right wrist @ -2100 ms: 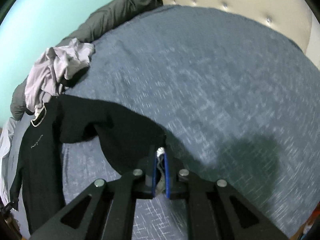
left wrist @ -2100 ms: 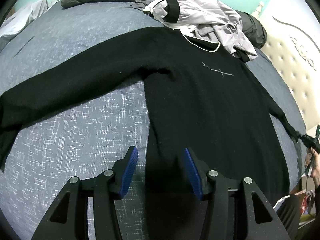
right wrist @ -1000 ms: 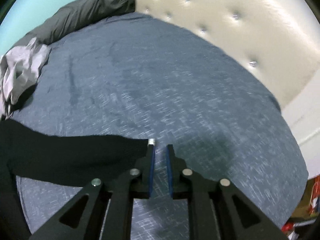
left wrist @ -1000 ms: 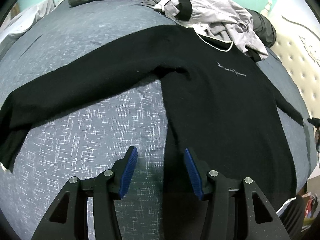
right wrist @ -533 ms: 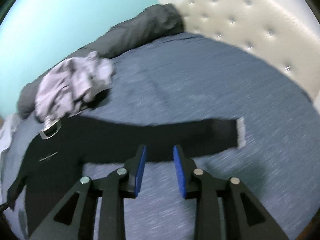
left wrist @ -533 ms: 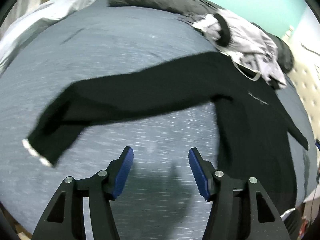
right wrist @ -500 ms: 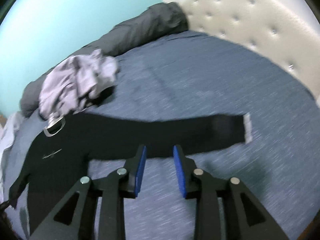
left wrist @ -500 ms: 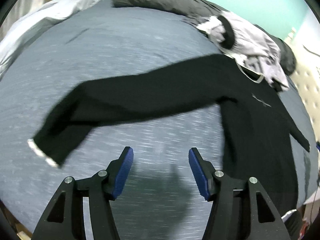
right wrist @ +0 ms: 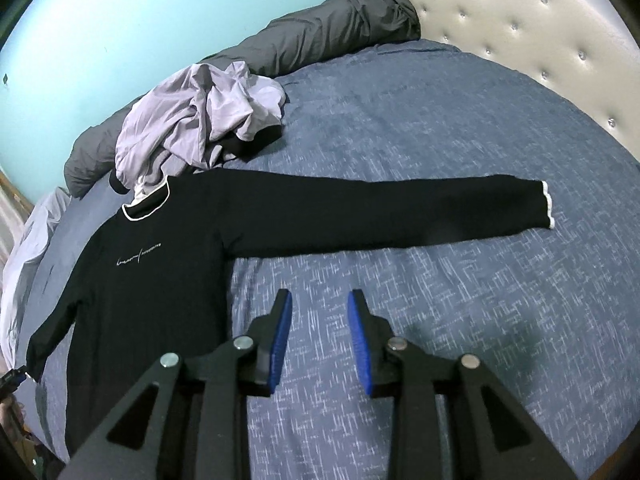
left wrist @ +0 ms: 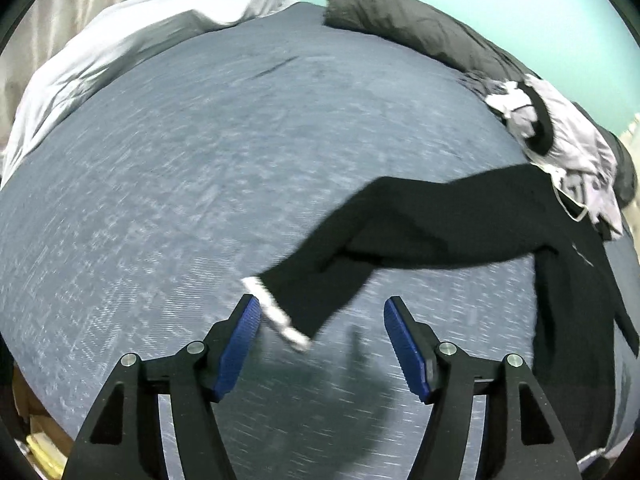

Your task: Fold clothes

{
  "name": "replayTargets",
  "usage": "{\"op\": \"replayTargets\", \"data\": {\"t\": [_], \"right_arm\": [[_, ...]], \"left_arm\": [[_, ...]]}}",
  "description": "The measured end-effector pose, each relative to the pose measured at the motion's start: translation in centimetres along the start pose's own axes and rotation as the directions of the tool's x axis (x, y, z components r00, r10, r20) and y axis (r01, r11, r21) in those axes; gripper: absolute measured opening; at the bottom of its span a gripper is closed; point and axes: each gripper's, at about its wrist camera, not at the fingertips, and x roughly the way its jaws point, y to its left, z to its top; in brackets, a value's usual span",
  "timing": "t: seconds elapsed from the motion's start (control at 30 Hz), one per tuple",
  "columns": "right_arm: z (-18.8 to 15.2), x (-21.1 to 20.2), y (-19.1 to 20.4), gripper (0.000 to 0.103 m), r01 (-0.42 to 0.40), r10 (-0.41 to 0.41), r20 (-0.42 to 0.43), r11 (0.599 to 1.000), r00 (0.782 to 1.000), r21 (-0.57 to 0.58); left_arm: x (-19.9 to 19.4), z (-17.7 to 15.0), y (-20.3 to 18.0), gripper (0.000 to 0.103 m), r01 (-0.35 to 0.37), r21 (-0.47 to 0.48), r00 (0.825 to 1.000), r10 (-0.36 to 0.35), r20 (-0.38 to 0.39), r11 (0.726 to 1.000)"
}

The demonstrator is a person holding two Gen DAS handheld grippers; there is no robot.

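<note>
A black sweater [right wrist: 168,264] lies flat on the blue bed [right wrist: 460,128], chest logo up, collar toward the far side. One sleeve [right wrist: 384,208] stretches straight out to the right, its white-edged cuff [right wrist: 547,204] well away from the body. The right gripper [right wrist: 319,336] hangs over bare bedcover just near of that sleeve, blue pads spread, gripping nothing. The other sleeve [left wrist: 360,248] runs crooked, bent partway, and its cuff [left wrist: 276,316] sits between the wide-spread pads of the left gripper [left wrist: 322,340], close to the left pad; whether it touches I cannot tell. A lilac garment [right wrist: 200,120] is heaped just beyond the collar, with a grey duvet [right wrist: 312,40] rolled along the far edge by the turquoise wall
</note>
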Motion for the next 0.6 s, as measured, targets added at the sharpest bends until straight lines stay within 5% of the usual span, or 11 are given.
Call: {"op": "replayTargets", "data": {"t": [0.13,0.27,0.4,0.6], "right_arm": [[-0.1,-0.3,0.2,0.028,0.013,-0.013,-0.003,1.0,1.0,-0.009],[-0.2,-0.6,0.5,0.028,0.023,-0.023,-0.003,1.0,1.0,-0.014],[-0.2,-0.6,1.1,0.028,0.024,-0.024,-0.009,0.999,1.0,-0.032],[-0.1,-0.6,2.7,0.028,0.013,-0.014,-0.013,0.998,1.0,-0.065]], "left_arm": [[1.4,0.2,1.1,0.069,-0.023,-0.007,1.0,0.023,-0.002,1.0],[2.1,0.5,2.1,0.067,0.032,-0.043,0.999,-0.031,0.017,0.999],[1.8,1.1,2.0,0.014,0.048,-0.017,0.999,-0.048,0.025,0.999],[-0.6,3.4,2.5,0.007,0.088,0.002,0.995,-0.088,0.044,0.996]]}}
